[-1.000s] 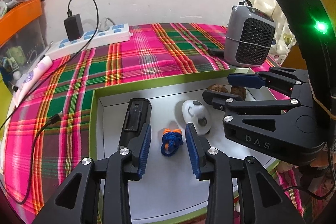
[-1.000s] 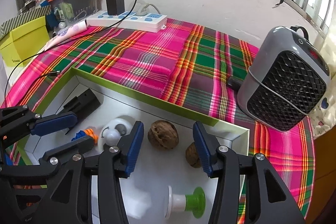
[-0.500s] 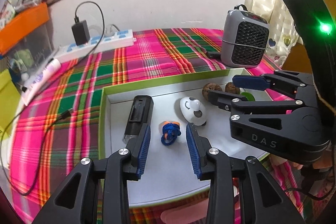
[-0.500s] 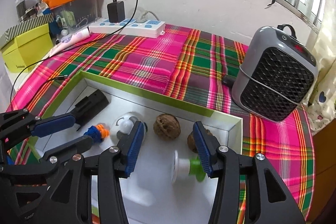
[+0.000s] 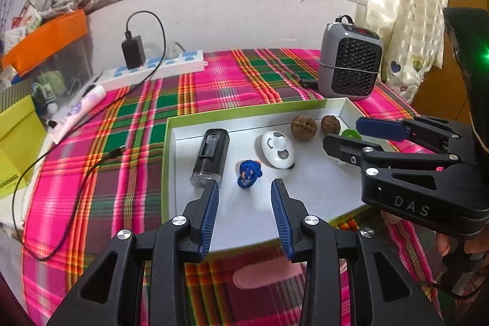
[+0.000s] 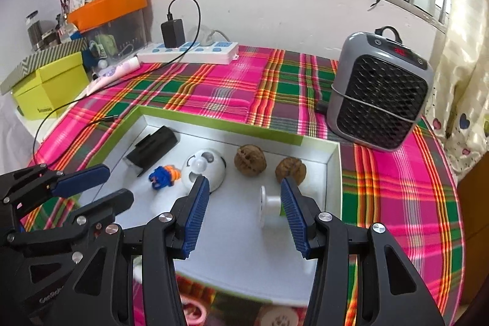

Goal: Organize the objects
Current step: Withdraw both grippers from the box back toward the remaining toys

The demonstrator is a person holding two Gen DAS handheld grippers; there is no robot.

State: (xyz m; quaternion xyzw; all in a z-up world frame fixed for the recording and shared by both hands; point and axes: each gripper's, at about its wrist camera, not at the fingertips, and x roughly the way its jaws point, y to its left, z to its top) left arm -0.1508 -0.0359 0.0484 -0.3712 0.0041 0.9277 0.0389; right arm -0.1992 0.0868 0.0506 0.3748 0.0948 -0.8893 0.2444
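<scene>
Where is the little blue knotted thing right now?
The blue knotted thing lies in the white tray, between the black device on its left and the white round gadget on its right in the left wrist view.

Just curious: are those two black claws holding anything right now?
No. The left gripper and right gripper are both open and empty above the box.

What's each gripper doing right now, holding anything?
Left gripper: open, empty, above the tray near the blue cord bundle.
Right gripper: open, empty, above the white and green spool.
</scene>
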